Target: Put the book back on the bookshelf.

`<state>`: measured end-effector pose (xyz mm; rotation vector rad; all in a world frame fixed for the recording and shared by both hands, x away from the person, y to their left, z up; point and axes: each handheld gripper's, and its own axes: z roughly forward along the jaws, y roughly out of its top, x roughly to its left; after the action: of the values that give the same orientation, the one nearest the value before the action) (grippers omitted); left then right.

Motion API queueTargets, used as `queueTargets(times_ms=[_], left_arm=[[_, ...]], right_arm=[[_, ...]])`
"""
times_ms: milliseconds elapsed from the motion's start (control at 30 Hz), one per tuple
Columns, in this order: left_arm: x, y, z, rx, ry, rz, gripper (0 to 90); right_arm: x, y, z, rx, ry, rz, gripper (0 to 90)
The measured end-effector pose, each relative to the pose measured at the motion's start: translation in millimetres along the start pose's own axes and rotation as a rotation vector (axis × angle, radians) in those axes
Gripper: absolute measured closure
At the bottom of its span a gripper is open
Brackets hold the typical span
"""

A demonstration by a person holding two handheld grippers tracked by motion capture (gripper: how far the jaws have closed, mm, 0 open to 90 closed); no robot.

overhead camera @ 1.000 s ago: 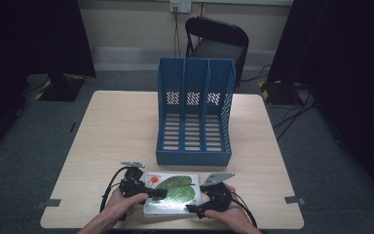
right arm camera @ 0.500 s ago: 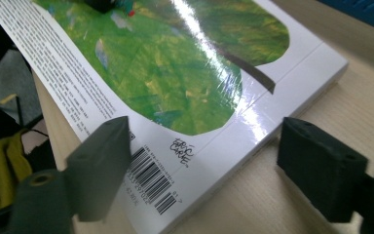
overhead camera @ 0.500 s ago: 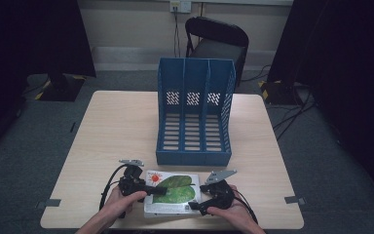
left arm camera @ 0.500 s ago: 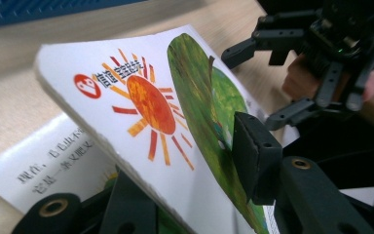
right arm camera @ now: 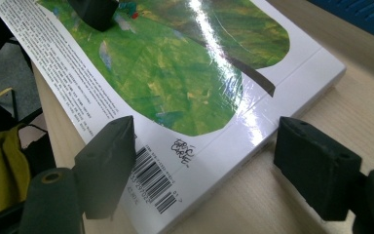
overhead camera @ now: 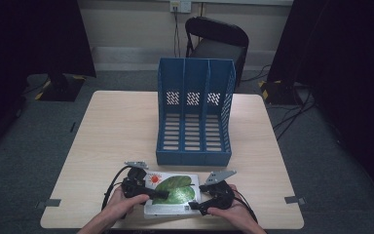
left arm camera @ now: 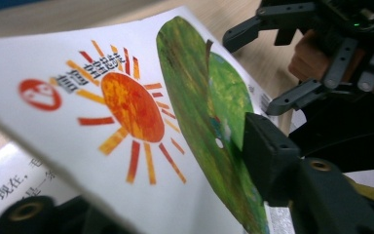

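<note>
2 grippers work at one picture book (overhead camera: pixel 171 193), which lies near the front edge of the wooden table (overhead camera: pixel 121 131), just in front of the blue file rack (overhead camera: pixel 195 114). The rack has 3 compartments, stands upright at the table's middle and is apart from the book.

The left gripper (overhead camera: pixel 148 191) has the book's cover pinched at its left side. In the left gripper view one black jaw presses on the green leaf picture of the cover (left arm camera: pixel 126 122), and the other sits underneath it, so the cover is lifted clear of a printed page seen below. An orange sun is painted on the white cover beside the leaf. Its jaws have just been easing a little wider, with the cover between them and the upper pad on the paper.

The right gripper (overhead camera: pixel 198 197) is at the book's right front corner. In the right gripper view its 2 jaws stand apart and straddle that corner (right arm camera: pixel 209 146): one jaw hangs over the barcode edge, the other is off the book above bare table beside the spine. Whether the left-hand pad touches the cover cannot be told; nothing is clamped. These jaws narrowed a moment ago and are now steady.

A black chair (overhead camera: pixel 216 39) stands behind the table.
</note>
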<state>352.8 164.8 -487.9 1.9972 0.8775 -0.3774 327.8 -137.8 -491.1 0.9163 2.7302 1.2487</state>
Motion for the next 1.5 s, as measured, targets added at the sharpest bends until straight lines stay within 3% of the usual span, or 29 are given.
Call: queueTargets(times_ms=[67,167,233,300,333,367,433,467,533,667,733,800,833,900,1067,1133,1300,1400,1500], left_arm=[[-1.5,1.1,-1.2,-0.008,-0.002,0.022,60.1],[-9.8,4.0,-4.4,-0.017,0.022,0.100,60.8],[-10.7,3.9,-4.5,-0.020,0.022,0.108,60.8],[-16.3,4.4,-5.4,-0.030,0.030,0.164,61.4],[-16.3,4.4,-5.4,-0.030,0.030,0.164,61.4],[-23.7,5.5,-6.8,-0.040,0.045,0.227,61.4],[-30.9,5.3,-8.0,-0.052,0.053,0.296,61.8],[-30.9,5.3,-8.0,-0.052,0.053,0.296,62.3],[-38.4,4.8,-9.2,-0.061,0.067,0.367,62.5],[-42.3,3.3,-9.8,-0.068,0.072,0.413,63.1],[-45.3,2.5,-9.8,-0.072,0.082,0.458,63.6],[-44.9,2.9,-9.4,-0.068,0.083,0.455,63.5],[-42.2,3.4,-8.7,-0.063,0.081,0.442,63.5],[-41.9,2.7,-8.4,-0.064,0.083,0.441,63.5],[-42.8,1.2,-9.9,-0.060,0.086,0.442,66.2],[-43.6,1.0,-11.7,-0.073,0.105,0.448,66.4],[-43.5,0.6,-15.9,-0.088,0.143,0.450,66.5],[-43.0,-0.5,-16.9,-0.079,0.158,0.452,66.5],[-42.6,-2.5,-13.9,-0.043,0.183,0.455,66.4]], right_arm=[[-1.4,-0.1,-0.1,0.010,0.007,0.009,21.1],[-2.8,-0.1,-1.0,0.012,0.010,0.016,20.2],[-4.2,0.0,-2.1,0.008,0.004,0.022,20.2],[-6.1,0.1,-4.0,0.004,-0.002,0.026,20.3],[-6.1,0.1,-4.0,0.004,-0.002,0.026,20.3],[-8.4,0.4,-7.2,-0.008,-0.008,0.037,20.6],[-11.7,0.6,-11.0,-0.032,-0.014,0.049,20.9],[-13.1,0.7,-12.9,-0.041,-0.012,0.057,20.9],[-16.1,0.6,-15.2,-0.055,-0.012,0.069,20.9],[-17.6,0.8,-17.1,-0.068,-0.007,0.076,20.8],[-18.7,2.3,-16.2,-0.086,0.000,0.078,19.5],[-20.7,3.1,-13.9,-0.095,0.012,0.097,18.6],[-24.2,6.6,-9.1,-0.106,0.042,0.122,18.9],[-24.1,7.9,-8.7,-0.111,0.061,0.105,24.2],[-22.9,8.1,-15.9,-0.139,0.046,0.087,34.0],[-23.1,10.1,-25.1,-0.191,0.035,0.089,43.6],[-19.8,12.4,-35.3,-0.239,0.020,0.057,52.5],[-17.3,13.9,-41.1,-0.261,0.038,0.043,55.4],[-14.5,17.6,-46.0,-0.270,0.085,0.026,58.6]])
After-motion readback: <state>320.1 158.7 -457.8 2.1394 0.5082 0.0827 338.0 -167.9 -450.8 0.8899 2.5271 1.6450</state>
